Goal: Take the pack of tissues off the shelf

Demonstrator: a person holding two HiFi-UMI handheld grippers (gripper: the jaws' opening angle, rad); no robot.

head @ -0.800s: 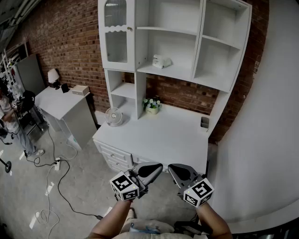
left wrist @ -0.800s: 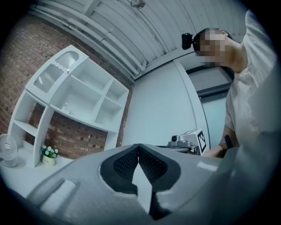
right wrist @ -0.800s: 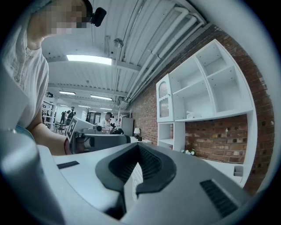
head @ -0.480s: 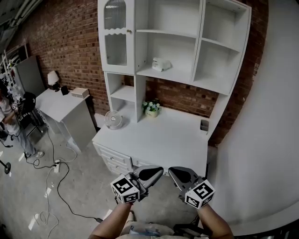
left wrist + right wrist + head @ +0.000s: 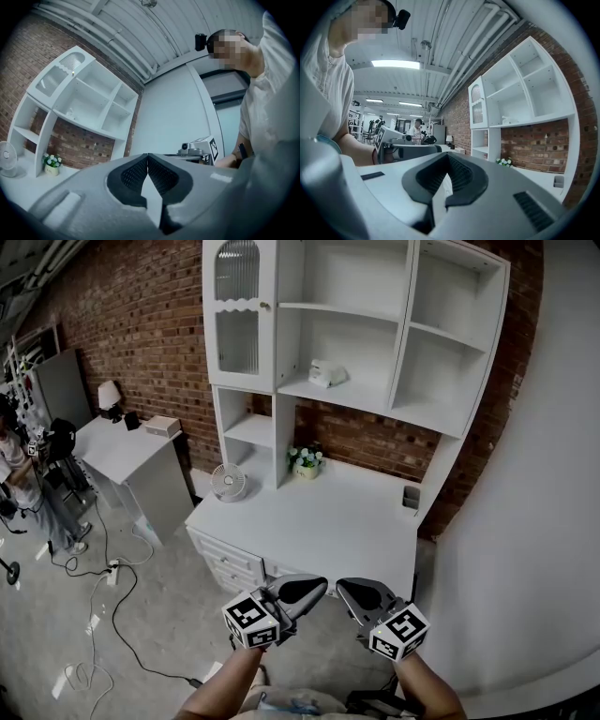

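Note:
The pack of tissues (image 5: 327, 374) lies on the middle shelf of the white hutch (image 5: 441, 418), small and pale; it also shows faintly as the pack of tissues (image 5: 70, 112) and the pack of tissues (image 5: 506, 120). Both grippers hang low in front of the desk, far below and short of that shelf. My left gripper (image 5: 316, 589) is shut with nothing between its pads, tips meeting at the left gripper (image 5: 147, 156). My right gripper (image 5: 349, 589) is likewise shut and empty, seen up close as the right gripper (image 5: 448, 157).
A white desk (image 5: 319, 517) carries a small fan (image 5: 228, 483), a flower pot (image 5: 305, 458) and a small dark holder (image 5: 410, 495). A glass-door cabinet (image 5: 236, 315) tops the hutch's left. A side table (image 5: 131, 442) with lamp, floor cables and a person stand at left. A white wall (image 5: 534, 521) bounds the right.
The head view has shifted slightly, so the hutch sits a little more to the right and lower. Both grippers keep about the same place and stay shut.

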